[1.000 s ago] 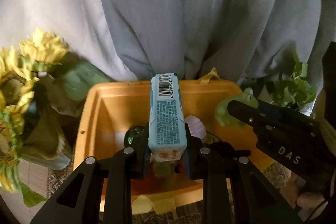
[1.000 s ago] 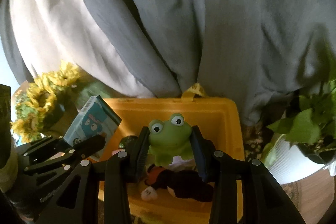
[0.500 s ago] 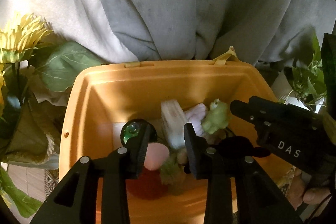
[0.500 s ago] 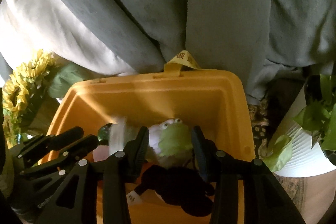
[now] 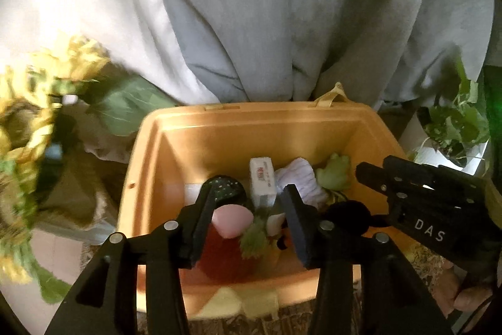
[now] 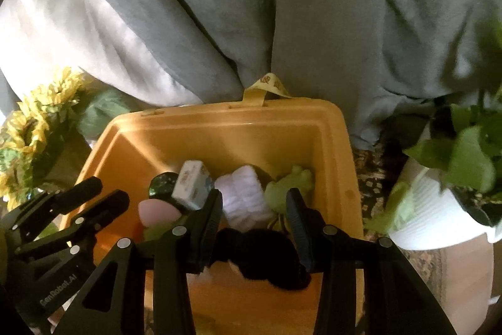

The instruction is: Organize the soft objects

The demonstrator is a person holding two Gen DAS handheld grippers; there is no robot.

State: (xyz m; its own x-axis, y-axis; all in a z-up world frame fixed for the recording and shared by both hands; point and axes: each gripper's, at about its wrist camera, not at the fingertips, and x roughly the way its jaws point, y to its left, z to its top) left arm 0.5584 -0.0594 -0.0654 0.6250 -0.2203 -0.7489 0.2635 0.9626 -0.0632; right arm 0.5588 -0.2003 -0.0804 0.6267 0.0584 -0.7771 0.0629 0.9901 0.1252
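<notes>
left gripper [image 5: 248, 206]: jaws apart, empty, over bin [image 5: 307, 115]
right gripper [image 6: 254, 209]: jaws apart, empty
tissue pack [image 5: 262, 179]: lying in bin
frog [image 6: 290, 182]: in bin, far right corner
next: lift both grippers straight up, avoid snagging toys

Both fisheye views are dim and warm, with black vignette corners and lines bowing toward the rim. Daylight seems to enter from the upper left — the pale curtain [image 5: 94, 21] glows nearly white there, while the grey folds beside it fall into shade. The sunflowers [image 5: 37, 121] smear with motion blur in the left view; the leafy plant [image 6: 464, 153] blurs in the right. Inside the orange bin [image 5: 219, 143] a slanted shadow crosses the wall — contents sit soft, slightly murky.
</notes>
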